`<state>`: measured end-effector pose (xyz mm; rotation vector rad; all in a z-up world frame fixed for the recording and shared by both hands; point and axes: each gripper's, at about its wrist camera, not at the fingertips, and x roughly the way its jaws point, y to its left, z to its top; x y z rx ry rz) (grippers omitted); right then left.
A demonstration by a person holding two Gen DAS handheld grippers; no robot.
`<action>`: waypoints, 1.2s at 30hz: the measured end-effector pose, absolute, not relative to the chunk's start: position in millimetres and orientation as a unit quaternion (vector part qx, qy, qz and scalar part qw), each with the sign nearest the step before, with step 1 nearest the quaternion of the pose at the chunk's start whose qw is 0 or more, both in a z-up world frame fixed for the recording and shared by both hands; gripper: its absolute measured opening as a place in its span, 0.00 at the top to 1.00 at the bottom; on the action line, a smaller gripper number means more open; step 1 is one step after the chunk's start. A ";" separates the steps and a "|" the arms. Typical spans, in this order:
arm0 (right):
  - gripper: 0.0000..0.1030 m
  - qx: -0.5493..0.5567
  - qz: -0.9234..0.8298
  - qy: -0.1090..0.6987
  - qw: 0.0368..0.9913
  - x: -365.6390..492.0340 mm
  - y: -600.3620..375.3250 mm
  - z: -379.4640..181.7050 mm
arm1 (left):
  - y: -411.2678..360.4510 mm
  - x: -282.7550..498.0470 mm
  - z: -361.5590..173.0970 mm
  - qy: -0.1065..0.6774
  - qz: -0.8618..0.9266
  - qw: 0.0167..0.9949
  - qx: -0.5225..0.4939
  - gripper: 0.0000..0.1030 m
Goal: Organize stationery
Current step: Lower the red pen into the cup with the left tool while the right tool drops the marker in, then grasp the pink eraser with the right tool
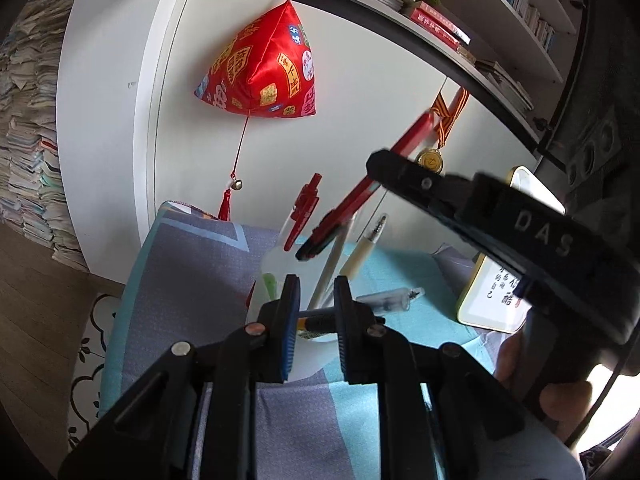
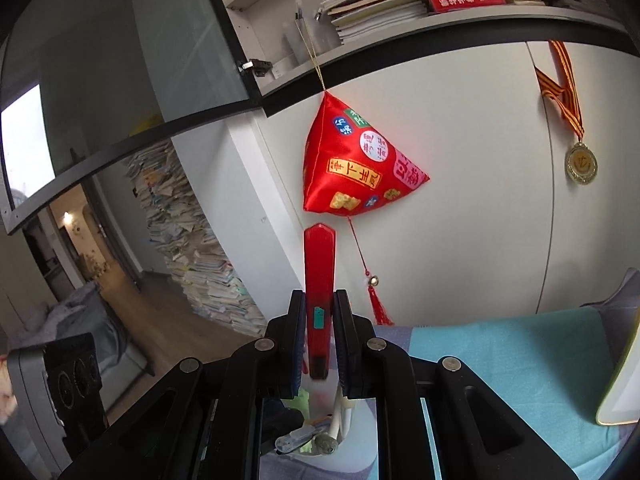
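Only leftward: framed card beside cup

A bed covered in a grey and turquoise patterned sheet carries the stationery.

A translucent white pen cup stands on the sheet just beyond the left jaws, partly hidden by them. A clear-barrelled pen lies flat on the turquoise part, just right of those jaws. Further right a small whiteboard with a yellow-green frame rests on the sheet, tilted up; it shows at the far right of the right jaws too.
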<state>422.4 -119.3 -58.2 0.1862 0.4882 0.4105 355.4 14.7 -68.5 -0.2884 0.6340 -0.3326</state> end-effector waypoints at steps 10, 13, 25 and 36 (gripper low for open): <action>0.86 0.038 0.207 0.295 0.932 411.7 -106.4 -75.1 | 34.9 336.7 -38.7 0.253 -0.149 0.944 -0.150 0.84; 0.85 0.037 0.195 0.276 0.941 403.2 -106.9 -65.6 | 42.7 337.3 -39.3 0.249 -0.134 0.946 -0.157 0.83; 0.25 -0.029 0.126 0.314 0.941 321.0 -136.4 -29.9 | 35.9 310.4 -42.9 0.267 -0.141 0.944 -0.133 0.46; 0.25 0.046 0.081 0.448 0.889 209.5 -191.7 -117.0 | 16.8 237.4 -68.5 0.317 -0.153 0.933 -0.068 0.26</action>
